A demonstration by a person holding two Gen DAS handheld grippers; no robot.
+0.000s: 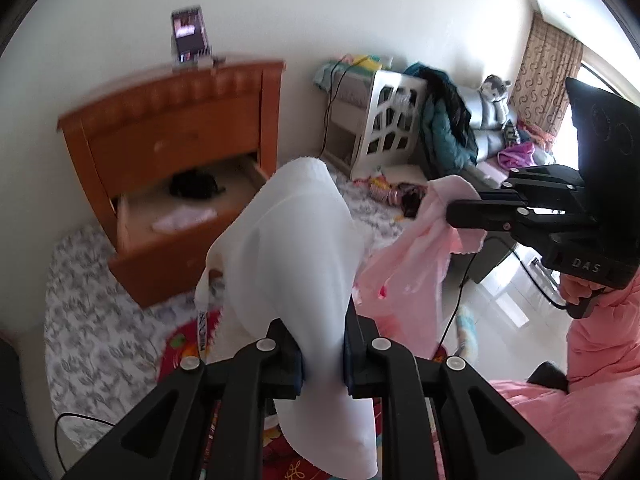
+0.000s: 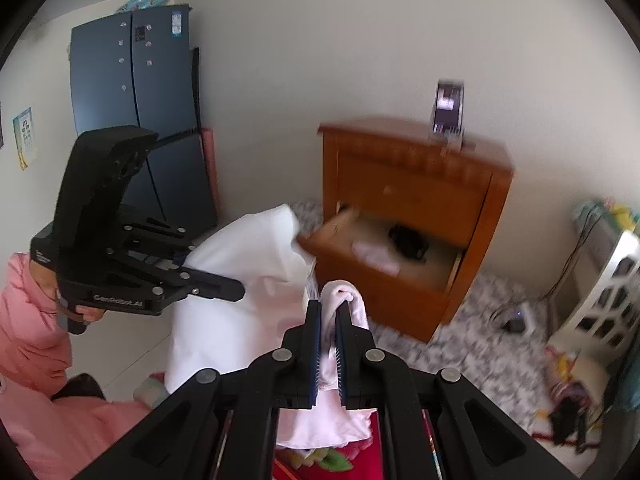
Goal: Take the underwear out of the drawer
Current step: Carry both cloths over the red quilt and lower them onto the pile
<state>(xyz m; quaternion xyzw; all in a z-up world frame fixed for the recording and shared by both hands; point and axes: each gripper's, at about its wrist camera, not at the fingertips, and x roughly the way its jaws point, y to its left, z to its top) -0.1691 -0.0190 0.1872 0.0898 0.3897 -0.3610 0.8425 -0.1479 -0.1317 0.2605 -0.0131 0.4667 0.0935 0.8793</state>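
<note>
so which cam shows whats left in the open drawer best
Left wrist view: it looks down into the drawer, showing a dark item and a pale one. Right wrist view shows both, blurrier and partly hidden.

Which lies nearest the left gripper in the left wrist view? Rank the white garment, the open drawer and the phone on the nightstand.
From the left gripper:
1. White garment, pinched between its fingers.
2. Open drawer, upper left, past the garment.
3. Phone, farthest, propped on the nightstand top by the wall.

White letters "DAS" stand on the black body of the right tongs (image 1: pixel 466 216), near the handle. The left tongs (image 2: pixel 240 290) carry "GenRobot.AI" along their lower edge. The stickers on the dark fridge (image 2: pixel 132 80) are too blurred to read.
</note>
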